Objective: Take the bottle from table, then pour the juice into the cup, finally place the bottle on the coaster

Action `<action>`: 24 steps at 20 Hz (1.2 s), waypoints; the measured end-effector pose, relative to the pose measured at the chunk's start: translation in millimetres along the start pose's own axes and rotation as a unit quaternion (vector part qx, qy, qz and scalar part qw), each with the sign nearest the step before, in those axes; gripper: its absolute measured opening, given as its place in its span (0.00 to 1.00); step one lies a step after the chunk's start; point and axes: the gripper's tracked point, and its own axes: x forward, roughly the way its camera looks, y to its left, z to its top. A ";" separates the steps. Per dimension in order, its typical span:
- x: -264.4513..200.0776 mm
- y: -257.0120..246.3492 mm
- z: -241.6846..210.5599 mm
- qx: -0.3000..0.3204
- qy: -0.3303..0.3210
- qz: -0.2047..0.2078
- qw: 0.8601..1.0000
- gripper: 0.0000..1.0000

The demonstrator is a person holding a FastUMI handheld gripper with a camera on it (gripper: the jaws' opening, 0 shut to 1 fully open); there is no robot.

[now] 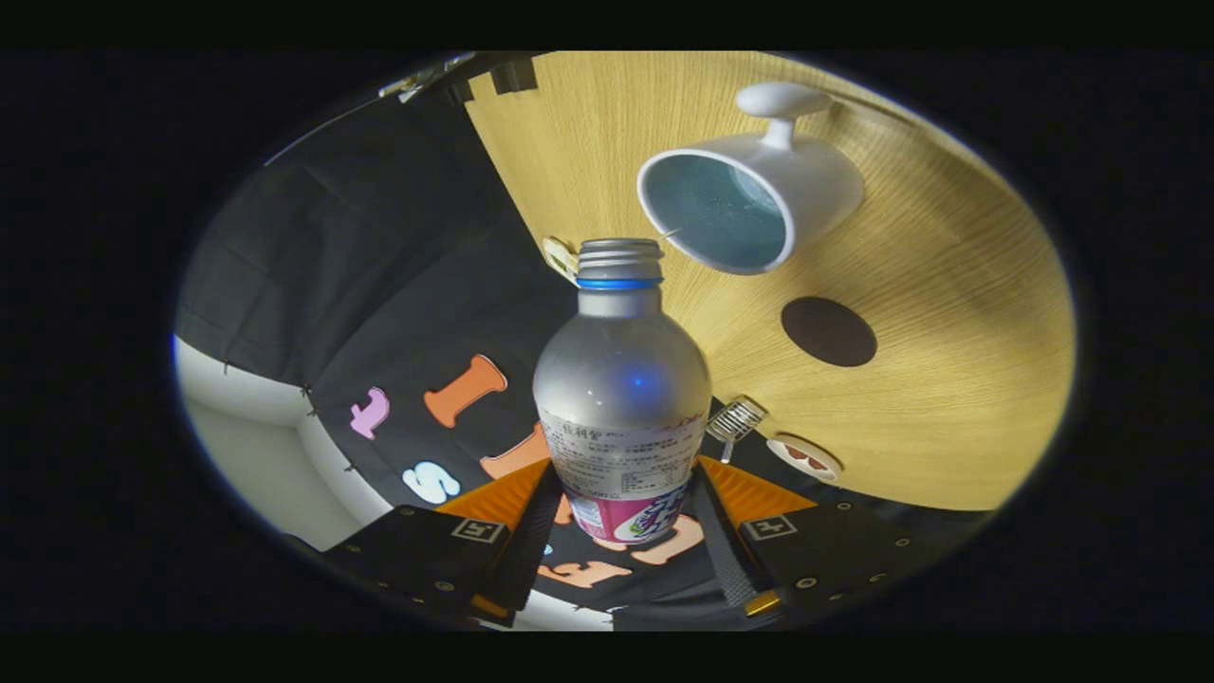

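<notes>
Both fingers of the gripper (623,517) clamp the bottle (621,394). Its open neck points towards the cup (749,199) beyond the fingers; the coaster (828,331) lies nearer

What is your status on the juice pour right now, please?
Gripper shut on bottle, uncapped mouth tilted toward cup. Cup on wooden table, thin stream just reaching its rim. Coaster beside cup, bare. Nothing in the way.

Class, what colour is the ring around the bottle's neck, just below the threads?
Blue, seen in the gripper view: the ring on the silver bottle that the gripper holds.
</notes>
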 end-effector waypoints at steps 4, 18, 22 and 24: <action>8.8 -22.2 1.0 -0.076 -0.010 -0.031 0.997 0.76; 10.9 -59.6 3.9 -0.448 -0.038 -0.092 0.888 0.76; 22.3 -58.1 0.5 -0.548 -0.052 -0.098 0.829 0.76; 27.6 -61.6 1.7 -0.596 -0.061 -0.101 0.794 0.76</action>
